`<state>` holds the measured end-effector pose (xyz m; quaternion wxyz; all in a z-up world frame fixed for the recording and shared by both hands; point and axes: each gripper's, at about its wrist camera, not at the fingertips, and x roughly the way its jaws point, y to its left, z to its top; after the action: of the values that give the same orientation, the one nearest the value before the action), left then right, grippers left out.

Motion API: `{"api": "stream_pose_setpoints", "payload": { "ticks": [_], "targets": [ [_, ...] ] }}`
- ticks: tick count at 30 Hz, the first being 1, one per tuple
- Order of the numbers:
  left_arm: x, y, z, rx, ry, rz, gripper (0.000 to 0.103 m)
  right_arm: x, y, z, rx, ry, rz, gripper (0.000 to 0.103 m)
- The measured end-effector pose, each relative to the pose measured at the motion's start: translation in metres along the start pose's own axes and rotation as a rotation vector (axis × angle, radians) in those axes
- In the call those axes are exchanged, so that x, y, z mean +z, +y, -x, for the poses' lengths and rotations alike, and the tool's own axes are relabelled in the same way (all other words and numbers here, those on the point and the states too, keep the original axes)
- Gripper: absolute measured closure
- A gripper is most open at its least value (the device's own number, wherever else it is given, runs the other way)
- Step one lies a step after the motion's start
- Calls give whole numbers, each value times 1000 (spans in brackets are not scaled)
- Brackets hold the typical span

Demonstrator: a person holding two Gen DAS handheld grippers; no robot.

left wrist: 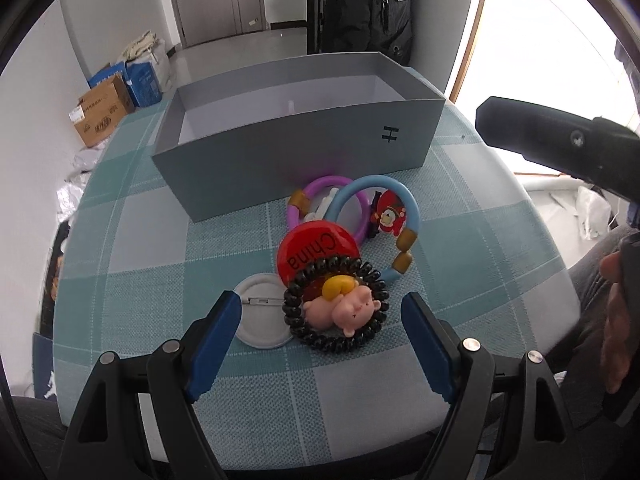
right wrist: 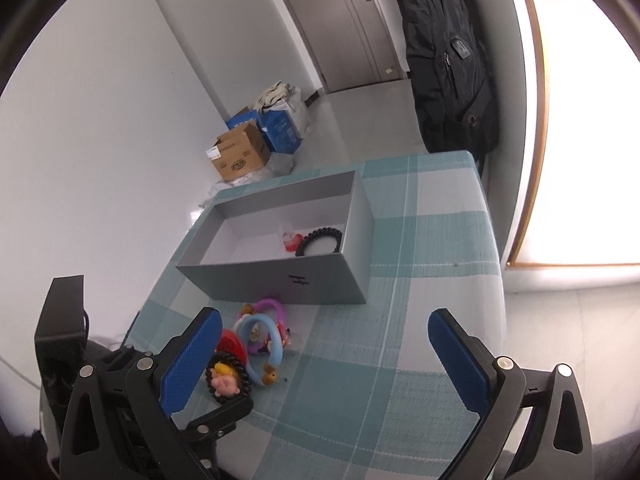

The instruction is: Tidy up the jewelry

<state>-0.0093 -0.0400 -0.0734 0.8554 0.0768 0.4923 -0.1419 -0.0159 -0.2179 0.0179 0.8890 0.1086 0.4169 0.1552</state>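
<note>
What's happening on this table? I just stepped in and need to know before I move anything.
A person with a handheld gripper in each hand is sorting trinkets into the grey box. The left gripper is open around the black coil hair tie with a pink charm, not yet gripping. The right gripper is open over bare tablecloth. A red China badge, white badge, blue ring and purple ring wait outside; another black coil tie is already inside.

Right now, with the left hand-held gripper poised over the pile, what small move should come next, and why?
Probably lower the left hand-held gripper and close on the black spiral hair tie with the pink pig charm. Its open jaws already flank it without touching, it lies on top of the red China badge, and the grey box awaits.
</note>
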Motion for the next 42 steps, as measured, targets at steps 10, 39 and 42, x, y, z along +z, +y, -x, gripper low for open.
{"api": "stream_pose_setpoints", "payload": {
  "ticks": [10, 39, 42],
  "targets": [
    [-7, -9, 3, 39, -23, -74, 47, 0, -10, 2, -24, -3, -43, 0],
    [14, 35, 11, -243, -23, 204, 56, -3, -19, -11, -72, 49, -84, 0],
    [16, 44, 7, -303, 3, 243, 56, -5, -16, -13, -77, 59, -70, 0]
  ]
}}
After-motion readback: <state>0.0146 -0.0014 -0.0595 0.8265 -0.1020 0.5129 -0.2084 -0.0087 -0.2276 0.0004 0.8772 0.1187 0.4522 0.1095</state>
